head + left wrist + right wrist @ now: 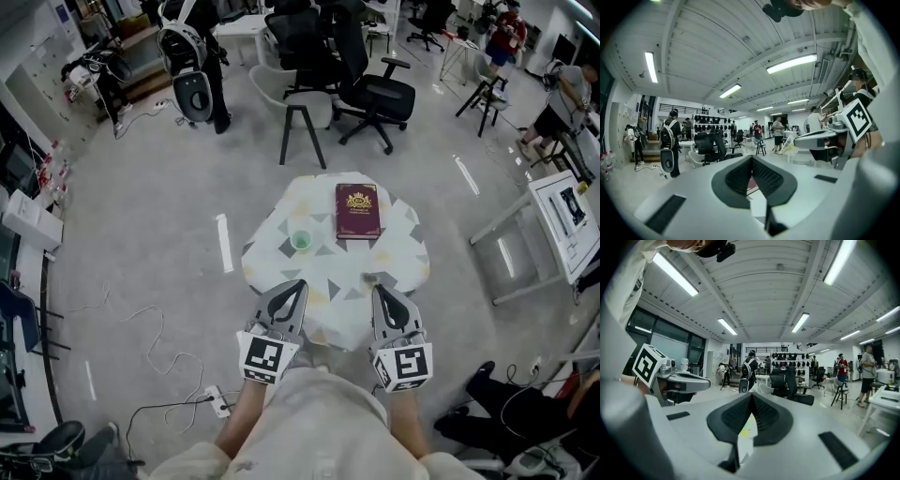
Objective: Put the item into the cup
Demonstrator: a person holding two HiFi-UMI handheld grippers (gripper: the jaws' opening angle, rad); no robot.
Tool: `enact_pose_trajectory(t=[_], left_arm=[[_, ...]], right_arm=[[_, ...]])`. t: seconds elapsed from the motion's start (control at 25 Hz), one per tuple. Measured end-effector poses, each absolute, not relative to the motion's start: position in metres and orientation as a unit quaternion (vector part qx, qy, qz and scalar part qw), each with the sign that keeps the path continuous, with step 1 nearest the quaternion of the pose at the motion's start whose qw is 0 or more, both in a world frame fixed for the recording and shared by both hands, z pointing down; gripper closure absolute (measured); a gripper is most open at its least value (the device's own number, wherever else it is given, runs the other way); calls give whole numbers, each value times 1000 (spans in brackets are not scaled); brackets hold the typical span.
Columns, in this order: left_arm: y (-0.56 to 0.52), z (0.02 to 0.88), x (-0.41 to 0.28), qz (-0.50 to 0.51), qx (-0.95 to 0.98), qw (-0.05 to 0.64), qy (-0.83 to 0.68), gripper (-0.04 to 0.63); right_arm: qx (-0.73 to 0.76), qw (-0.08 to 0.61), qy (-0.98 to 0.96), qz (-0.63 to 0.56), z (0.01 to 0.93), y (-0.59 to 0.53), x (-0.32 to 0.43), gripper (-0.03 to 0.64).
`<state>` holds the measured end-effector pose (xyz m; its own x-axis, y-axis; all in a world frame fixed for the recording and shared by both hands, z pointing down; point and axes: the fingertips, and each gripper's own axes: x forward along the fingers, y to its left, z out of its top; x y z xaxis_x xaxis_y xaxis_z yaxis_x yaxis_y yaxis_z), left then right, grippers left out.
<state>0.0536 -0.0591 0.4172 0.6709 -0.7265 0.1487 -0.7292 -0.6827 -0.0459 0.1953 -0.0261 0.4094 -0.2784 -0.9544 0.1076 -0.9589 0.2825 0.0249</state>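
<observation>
Left gripper [751, 158]: jaws closed tip to tip, nothing held.
Right gripper [751, 395]: likewise closed and empty.
Both hang over the near edge of the worktop [405, 251].
Item [369, 278]: small, pale, too small to name; lies on the worktop just ahead of the right gripper.
Cup [301, 240]: green, upright, left of the book [357, 210] and apart from it.
Handling note: the right jaws probably need to open before lowering. Grip squarely, and release low over the cup's mouth to avoid knocking it.
</observation>
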Motion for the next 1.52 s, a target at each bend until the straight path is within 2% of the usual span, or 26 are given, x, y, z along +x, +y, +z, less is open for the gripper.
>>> enact_pose_trajectory(t=[0.76,1.52], left_arm=[[-187,460,49,114,916,57,-381,583],[-260,546,29,171,906,120,-367,584]], right_arm=[[587,86,-803,53,435,-158,184,612],[538,144,-822,122,521,-240,147,612]])
